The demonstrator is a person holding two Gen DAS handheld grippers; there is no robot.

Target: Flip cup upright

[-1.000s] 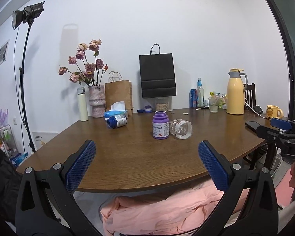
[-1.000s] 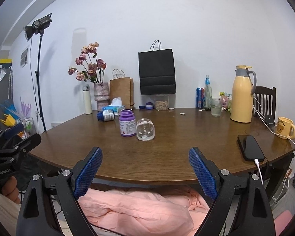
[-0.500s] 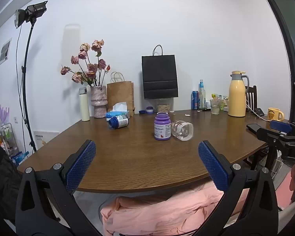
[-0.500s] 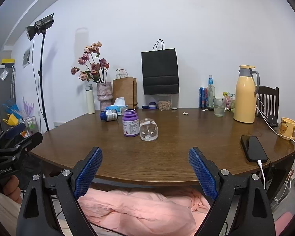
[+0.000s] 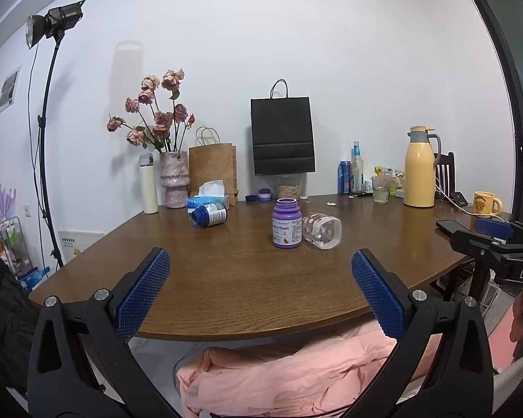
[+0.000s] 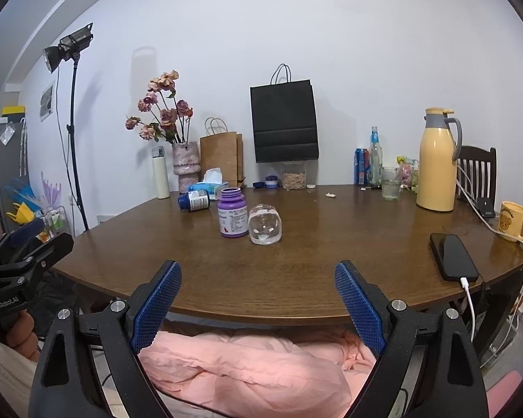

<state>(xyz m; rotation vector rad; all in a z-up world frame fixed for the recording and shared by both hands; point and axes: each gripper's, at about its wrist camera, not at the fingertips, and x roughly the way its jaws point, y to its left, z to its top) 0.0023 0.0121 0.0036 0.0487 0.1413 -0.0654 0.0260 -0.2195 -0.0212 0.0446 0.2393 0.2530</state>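
Note:
A clear glass cup (image 5: 322, 231) lies on its side on the brown wooden table (image 5: 247, 278), just right of an upright purple bottle (image 5: 286, 223). It also shows in the right wrist view (image 6: 265, 224), mouth towards the camera, beside the purple bottle (image 6: 232, 217). My left gripper (image 5: 259, 280) is open and empty, held before the table's near edge, well short of the cup. My right gripper (image 6: 258, 291) is open and empty, also at the near edge.
A blue-capped bottle (image 5: 209, 214) lies on its side at left. Vase of flowers (image 5: 172, 181), paper bags, tissue box and thermos stand at the back. Yellow jug (image 6: 436, 169), yellow mug (image 6: 514, 221) and charging phone (image 6: 453, 256) are at right. Pink fabric (image 6: 247, 365) lies below the table.
Both views shifted slightly; the table objects sit a little lower and nearer in frame. Both grippers stay open and empty. The cup has not moved.

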